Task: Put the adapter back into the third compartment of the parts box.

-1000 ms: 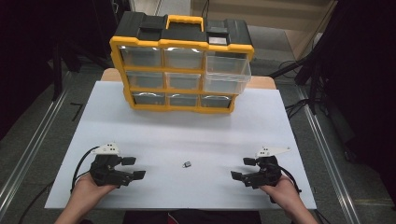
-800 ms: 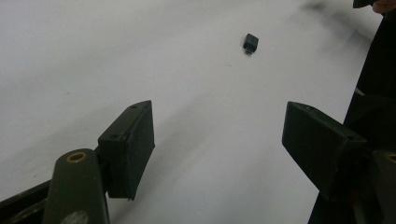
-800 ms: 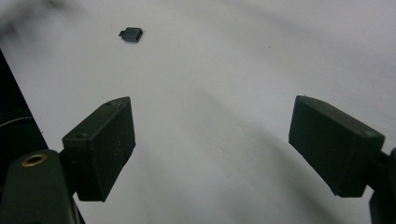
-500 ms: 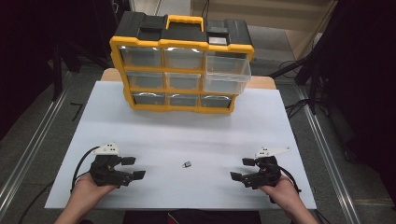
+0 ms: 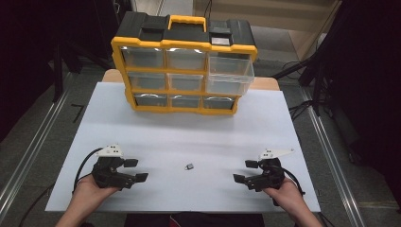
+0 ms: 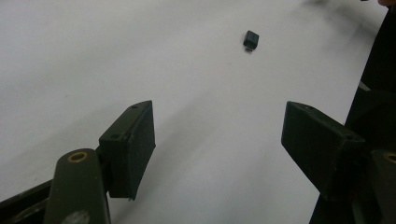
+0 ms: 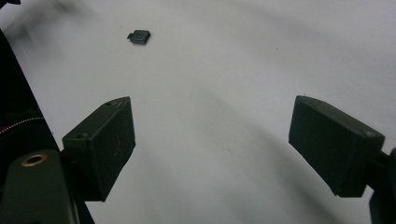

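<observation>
**Q:** Grippers first: how do the two stand, and what do they hold?

**A:** Left gripper [image 5: 135, 170] rests near the table's 7 o'clock corner, held in the person's left hand [image 5: 92, 191]. Its jaws are spread wide with bare table between them; they grip nothing. Right gripper [image 5: 245, 171] rests near 5 o'clock in the right hand [image 5: 286, 196], its jaws equally wide apart and empty. Both point inward, toward the table's middle line.

**Q:** Where is the object nearest them?

**A:** Small black part [image 5: 189, 166] lies flat on the white table [image 5: 198, 132], roughly at 6 o'clock from the table's centre and between the two grippers, well apart from each. In the left gripper view the part [image 6: 251, 39] sits ahead of the jaws, toward 1 o'clock. In the right gripper view it [image 7: 139, 36] sits ahead toward 11 o'clock. A short stub projects from one end; its exact kind is too small to tell.

**Q:** What else stands on the table?

**A:** Yellow-and-black drawer organiser [image 5: 184, 71] stands at 12 o'clock, at the far edge, with three rows of clear drawers. The large clear drawer [image 5: 229, 73] at its upper right is pulled partway out; the others sit flush.
</observation>
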Action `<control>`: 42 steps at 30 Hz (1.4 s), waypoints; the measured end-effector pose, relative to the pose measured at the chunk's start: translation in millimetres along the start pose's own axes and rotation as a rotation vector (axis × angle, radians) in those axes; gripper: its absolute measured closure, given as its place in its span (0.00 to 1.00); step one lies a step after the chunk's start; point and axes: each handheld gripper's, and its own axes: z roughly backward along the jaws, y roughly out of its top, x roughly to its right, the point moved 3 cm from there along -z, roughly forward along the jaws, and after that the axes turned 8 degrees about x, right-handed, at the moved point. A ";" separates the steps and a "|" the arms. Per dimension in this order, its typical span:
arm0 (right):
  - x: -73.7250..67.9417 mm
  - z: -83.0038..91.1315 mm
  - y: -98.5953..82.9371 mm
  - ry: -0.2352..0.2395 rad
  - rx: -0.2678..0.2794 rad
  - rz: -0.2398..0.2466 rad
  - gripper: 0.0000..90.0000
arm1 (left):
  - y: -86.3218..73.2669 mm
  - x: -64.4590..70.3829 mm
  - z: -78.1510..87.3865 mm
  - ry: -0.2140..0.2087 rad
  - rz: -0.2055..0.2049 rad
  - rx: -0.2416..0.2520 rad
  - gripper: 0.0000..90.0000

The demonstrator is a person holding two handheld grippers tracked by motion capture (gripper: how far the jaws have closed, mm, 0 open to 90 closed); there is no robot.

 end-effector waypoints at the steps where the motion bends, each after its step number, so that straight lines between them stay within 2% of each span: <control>1: 0.0 -0.1 0.0 -0.001 0.000 0.000 0.14 | 1.7 1.0 -1.4 0.004 -0.008 0.000 0.30; 3: 0.0 -0.2 0.0 -0.001 0.000 0.001 0.14 | 6.4 2.3 -3.7 0.012 -0.038 -0.007 0.30; 7: -1.1 -0.2 0.3 0.001 0.000 0.001 0.14 | 13.3 3.2 -7.7 -0.008 -0.029 -0.001 0.30; 10: -1.0 0.3 0.4 0.001 0.003 0.001 0.14 | 21.3 5.7 -13.5 -0.007 -0.047 0.003 0.30; 15: -0.4 1.2 0.2 -0.002 0.004 0.001 0.14 | 29.6 9.5 -19.0 -0.027 -0.043 0.009 0.30; 20: -0.1 1.1 0.1 -0.005 0.003 -0.002 0.14 | 40.7 14.7 -28.3 -0.053 -0.058 -0.009 0.30; 25: -0.1 1.0 0.0 -0.005 0.001 0.002 0.14 | 49.6 16.8 -31.8 -0.071 -0.060 0.006 0.30; 33: 0.7 1.5 -0.1 -0.008 0.001 -0.002 0.14 | 58.7 22.0 -43.8 -0.085 -0.087 -0.029 0.30; 36: 0.5 1.4 0.0 -0.007 0.001 -0.004 0.14 | 62.7 23.9 -47.1 -0.096 -0.057 -0.022 0.30; 42: 0.8 1.6 0.2 -0.008 0.002 -0.003 0.14 | 73.1 31.4 -56.0 -0.113 -0.092 -0.027 0.30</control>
